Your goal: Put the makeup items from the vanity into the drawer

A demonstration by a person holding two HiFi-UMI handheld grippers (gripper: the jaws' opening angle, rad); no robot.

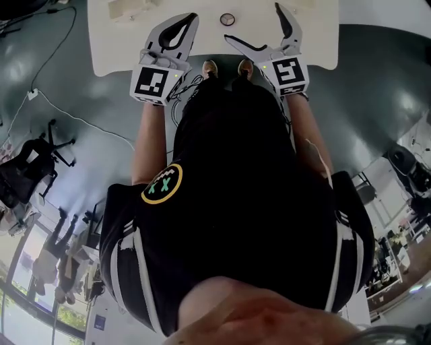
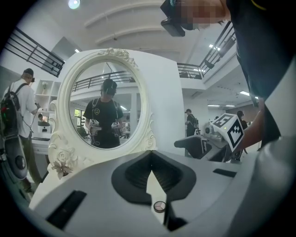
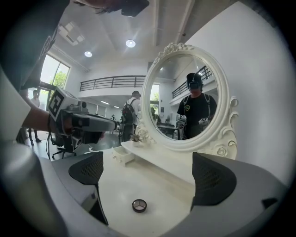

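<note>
A small round makeup compact (image 1: 227,19) lies on the white vanity top (image 1: 316,40). In the right gripper view the compact (image 3: 139,205) sits low between the wide-apart jaws of my right gripper (image 3: 148,173), touching neither. From the head view, the right gripper (image 1: 252,22) is open just right of the compact. My left gripper (image 1: 192,17) is shut to the compact's left, with nothing held. In the left gripper view its tips (image 2: 151,152) meet, and the compact (image 2: 159,206) shows through the slit below them. A small white drawer (image 3: 122,154) stands open on the vanity's left.
An oval mirror in an ornate white frame (image 3: 187,99) rises at the back of the vanity, beside a small flower ornament (image 2: 60,164). People stand in the room behind. An office chair (image 1: 37,158) and cables (image 1: 74,118) are on the grey floor to the left.
</note>
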